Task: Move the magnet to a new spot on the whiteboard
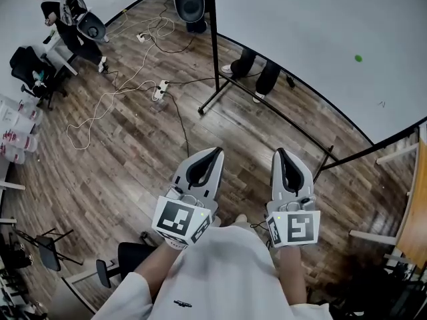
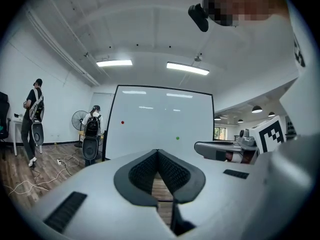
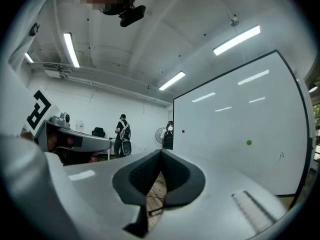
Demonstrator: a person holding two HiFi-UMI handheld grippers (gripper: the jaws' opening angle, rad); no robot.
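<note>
You held the left gripper (image 1: 217, 151) and right gripper (image 1: 279, 151) level, fingers (image 2: 141, 173) together and empty, well short of the whiteboard (image 1: 300, 19). The green magnet (image 1: 358, 58) sat there; you needed to step closer and part one pair before reaching.

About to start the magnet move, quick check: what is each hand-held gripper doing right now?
Left hand-held gripper: closed, holding nothing.
Right hand-held gripper: closed, holding nothing.
</note>
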